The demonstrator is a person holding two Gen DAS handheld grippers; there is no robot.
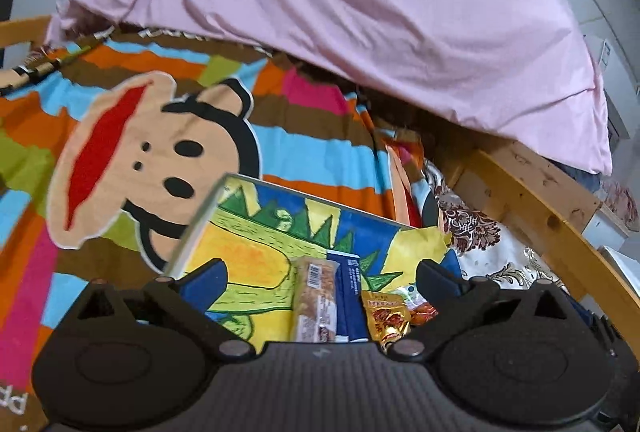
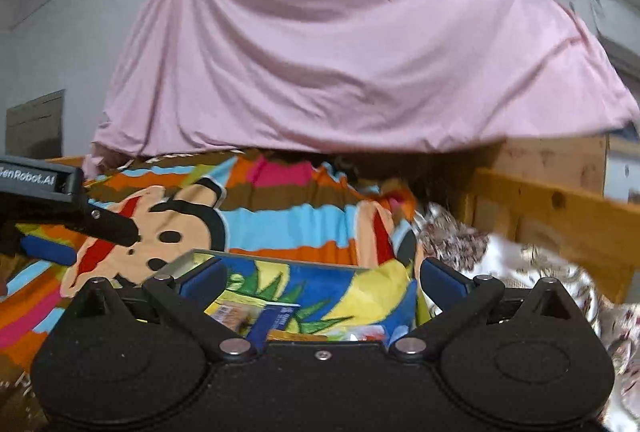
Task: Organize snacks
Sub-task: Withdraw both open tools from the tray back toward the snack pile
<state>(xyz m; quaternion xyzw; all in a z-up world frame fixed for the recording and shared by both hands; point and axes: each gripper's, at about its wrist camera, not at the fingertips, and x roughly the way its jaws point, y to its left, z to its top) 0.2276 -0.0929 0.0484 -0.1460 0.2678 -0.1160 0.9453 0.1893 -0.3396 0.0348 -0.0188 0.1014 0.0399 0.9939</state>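
Note:
A shallow box with a bright dinosaur drawing [image 1: 256, 232] lies on the bed and shows in the right wrist view too [image 2: 320, 280]. In it lie a clear-wrapped cereal bar [image 1: 314, 300], a dark blue packet [image 1: 350, 296], a gold-red sachet [image 1: 386, 316] and an orange-red one [image 1: 422, 310]. My left gripper [image 1: 322, 272] is open and empty just above these snacks. My right gripper [image 2: 322, 276] is open and empty over the box, with the blue packet [image 2: 272, 320] and a cereal bar [image 2: 230, 314] below it. The left gripper [image 2: 108, 224] also shows at the left of the right wrist view.
The bed carries a striped cartoon monkey sheet [image 1: 160, 160]. A pink cloth [image 1: 340, 12] hangs over the far side. A wooden bed rail [image 1: 540, 208] runs along the right, with a floral fabric [image 1: 476, 232] beside the box.

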